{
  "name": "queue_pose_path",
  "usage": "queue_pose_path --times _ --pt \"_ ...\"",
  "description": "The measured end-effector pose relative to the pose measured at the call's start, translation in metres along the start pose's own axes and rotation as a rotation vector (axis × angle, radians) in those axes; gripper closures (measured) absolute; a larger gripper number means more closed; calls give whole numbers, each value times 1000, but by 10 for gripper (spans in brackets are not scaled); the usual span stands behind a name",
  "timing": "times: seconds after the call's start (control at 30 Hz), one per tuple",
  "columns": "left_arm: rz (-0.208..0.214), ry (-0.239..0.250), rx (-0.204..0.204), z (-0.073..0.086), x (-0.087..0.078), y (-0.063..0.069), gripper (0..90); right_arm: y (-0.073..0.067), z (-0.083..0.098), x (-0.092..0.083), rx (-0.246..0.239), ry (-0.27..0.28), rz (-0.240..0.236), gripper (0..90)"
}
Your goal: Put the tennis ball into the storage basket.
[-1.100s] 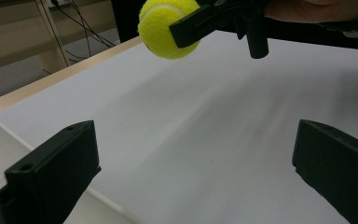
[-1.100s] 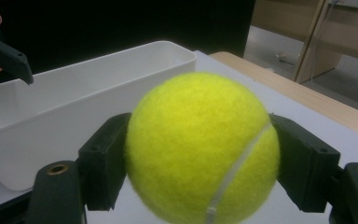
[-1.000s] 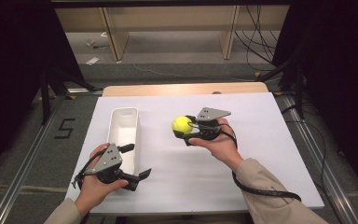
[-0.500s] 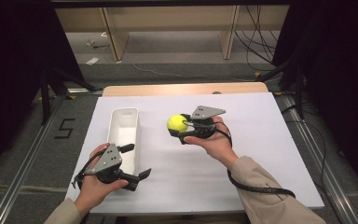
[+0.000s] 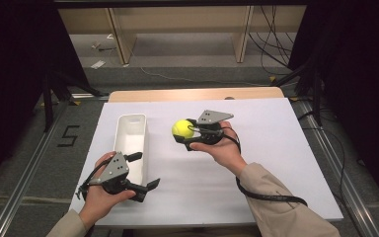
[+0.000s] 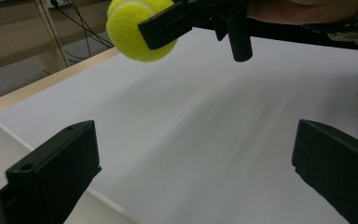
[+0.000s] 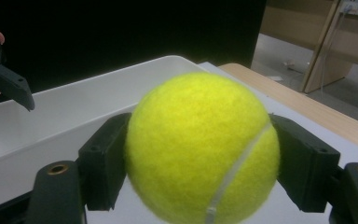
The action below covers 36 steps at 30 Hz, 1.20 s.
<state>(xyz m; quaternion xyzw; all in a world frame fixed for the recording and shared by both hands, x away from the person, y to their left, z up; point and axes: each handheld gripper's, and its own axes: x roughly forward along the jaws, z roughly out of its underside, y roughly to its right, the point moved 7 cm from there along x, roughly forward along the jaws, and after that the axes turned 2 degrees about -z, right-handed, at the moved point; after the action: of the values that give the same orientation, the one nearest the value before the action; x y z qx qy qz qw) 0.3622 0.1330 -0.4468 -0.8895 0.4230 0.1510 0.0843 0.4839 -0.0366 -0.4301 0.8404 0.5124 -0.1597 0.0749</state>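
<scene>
step: carrying ball toward bin | right tool (image 5: 185, 134) pinching ball (image 5: 182, 129), held above table (image 5: 276, 148), just right of white bin (image 5: 131, 136) | left tool (image 5: 147, 173) spread, empty, low beside bin's near end | next: likely bring ball over bin's open top, lower, then spread jaws to drop it

Lab, floor rails (image 5: 29, 168), loose cables (image 5: 269, 47)

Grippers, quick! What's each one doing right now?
Left gripper: open, holding nothing.
Right gripper: shut on the tennis ball, lifted above the table.
</scene>
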Motion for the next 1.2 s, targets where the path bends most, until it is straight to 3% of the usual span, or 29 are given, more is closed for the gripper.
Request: queue_pose_path --times 1.2 --pt "3 1 2 0 0 0 4 -7 -13 22 -9 16 -31 271"
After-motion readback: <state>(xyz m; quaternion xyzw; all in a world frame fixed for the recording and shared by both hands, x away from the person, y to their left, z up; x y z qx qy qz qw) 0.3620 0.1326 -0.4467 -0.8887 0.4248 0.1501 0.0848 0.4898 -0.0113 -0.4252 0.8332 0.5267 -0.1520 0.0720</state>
